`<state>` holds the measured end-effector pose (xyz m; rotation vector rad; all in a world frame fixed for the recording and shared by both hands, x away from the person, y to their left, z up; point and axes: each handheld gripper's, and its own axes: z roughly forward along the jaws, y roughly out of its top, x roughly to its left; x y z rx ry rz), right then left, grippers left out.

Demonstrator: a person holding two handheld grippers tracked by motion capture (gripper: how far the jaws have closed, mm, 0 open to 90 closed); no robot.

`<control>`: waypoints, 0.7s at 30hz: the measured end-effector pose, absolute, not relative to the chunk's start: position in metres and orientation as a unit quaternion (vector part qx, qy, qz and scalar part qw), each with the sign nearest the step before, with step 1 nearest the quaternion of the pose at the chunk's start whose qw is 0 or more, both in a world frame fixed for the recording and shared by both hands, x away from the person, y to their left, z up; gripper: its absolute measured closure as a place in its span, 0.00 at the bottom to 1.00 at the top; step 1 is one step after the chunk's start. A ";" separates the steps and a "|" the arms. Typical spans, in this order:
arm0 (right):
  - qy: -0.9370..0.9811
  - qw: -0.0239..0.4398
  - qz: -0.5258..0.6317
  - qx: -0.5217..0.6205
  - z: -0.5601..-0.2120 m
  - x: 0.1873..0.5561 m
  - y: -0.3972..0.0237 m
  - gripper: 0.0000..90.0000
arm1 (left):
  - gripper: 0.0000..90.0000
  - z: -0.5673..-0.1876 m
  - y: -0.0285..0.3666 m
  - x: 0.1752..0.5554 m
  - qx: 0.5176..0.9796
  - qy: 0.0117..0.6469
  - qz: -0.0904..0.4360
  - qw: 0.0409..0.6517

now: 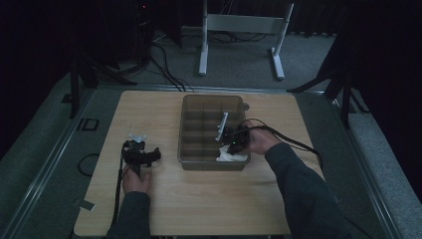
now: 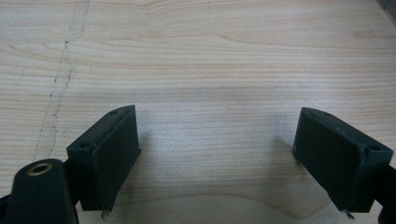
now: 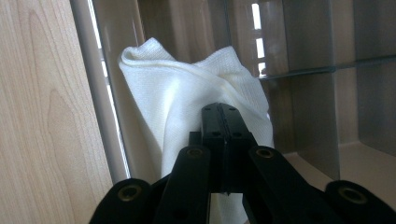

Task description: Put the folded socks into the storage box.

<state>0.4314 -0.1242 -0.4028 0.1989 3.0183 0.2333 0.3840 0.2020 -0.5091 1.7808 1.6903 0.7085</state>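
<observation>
A white cloth (image 1: 232, 157) lies bunched in the near right corner of a translucent grey compartment tray (image 1: 182, 130) at the middle of the wooden table (image 1: 149, 109). My right gripper (image 1: 230, 145) reaches into that corner from the right. In the right gripper view its jaws are pressed together at the tips (image 3: 223, 108) on a fold of the cloth (image 3: 173, 93), which rises in peaks against the tray's wall (image 3: 100, 93). My left gripper (image 1: 135, 145) rests on the table left of the tray. Its jaws (image 2: 217, 154) stand wide open over bare wood (image 2: 210, 56).
The tray's thin dividers (image 3: 299, 70) form several compartments. Cables trail from both grippers across the table. Beyond the far edge stand a white frame (image 1: 244, 25) and dark stands, with floor cables between them.
</observation>
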 end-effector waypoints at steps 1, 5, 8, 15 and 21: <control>0.993 0.054 0.076 0.065 -0.403 0.431 -0.124 1.00 | 0.16 -0.509 0.202 0.384 0.667 0.633 0.265 0.289; 0.994 0.053 0.076 0.064 -0.404 0.432 -0.124 1.00 | 0.16 -0.509 0.202 0.384 0.667 0.633 0.265 0.289; 0.994 0.052 0.076 0.064 -0.405 0.432 -0.124 1.00 | 0.16 -0.509 0.202 0.384 0.667 0.633 0.265 0.289; 0.993 0.046 0.084 0.068 -0.409 0.433 -0.127 1.00 | 0.16 -0.509 0.202 0.384 0.667 0.633 0.266 0.289; 0.993 0.047 0.080 0.069 -0.411 0.433 -0.126 1.00 | 0.16 -0.509 0.202 0.384 0.667 0.633 0.266 0.289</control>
